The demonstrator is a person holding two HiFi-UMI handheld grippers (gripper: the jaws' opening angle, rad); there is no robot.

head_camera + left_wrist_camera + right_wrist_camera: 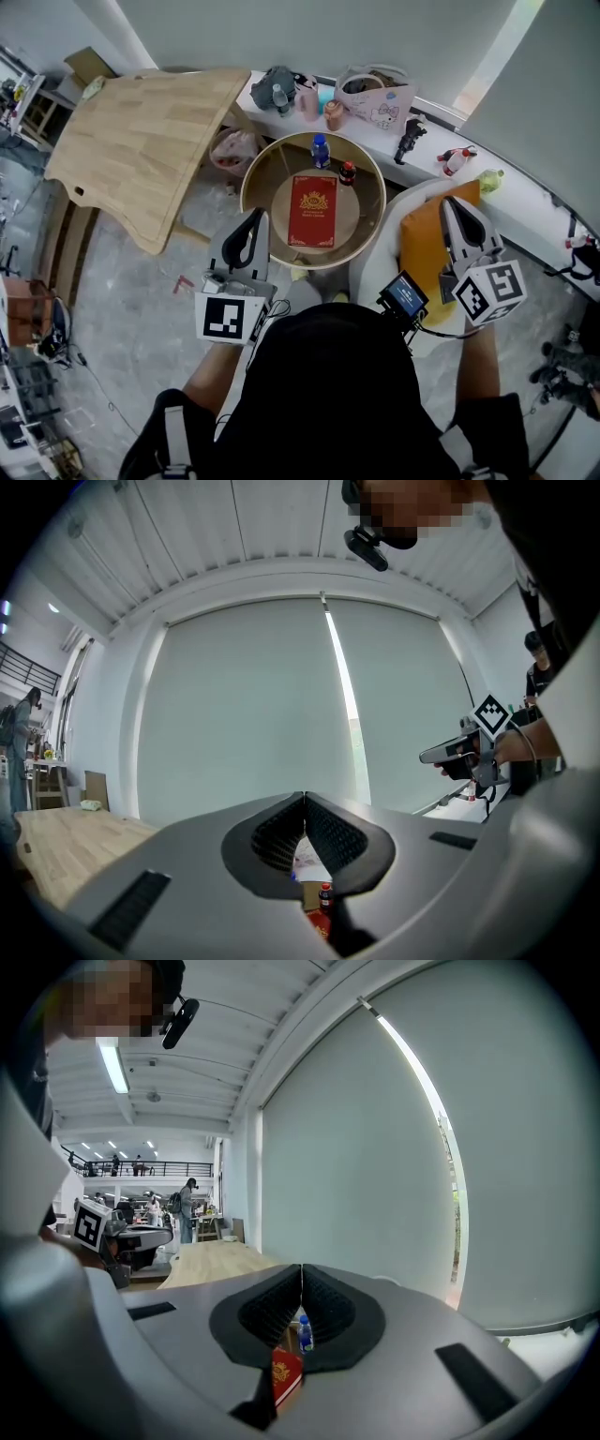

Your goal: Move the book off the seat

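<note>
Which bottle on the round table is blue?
The taller bottle beyond the red book; the dark bottle right of it shows red instead.

Three cameras on the round table (255, 178)
We look steeply down from overhead; both gripper views face it about level, nearby, apparently sharing its red book (312, 210).

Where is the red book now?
In the head view the red book lies flat at the centre of the round table, nearer the camera than the blue-capped bottle and the small dark bottle, with the orange cushion to its right.
</note>
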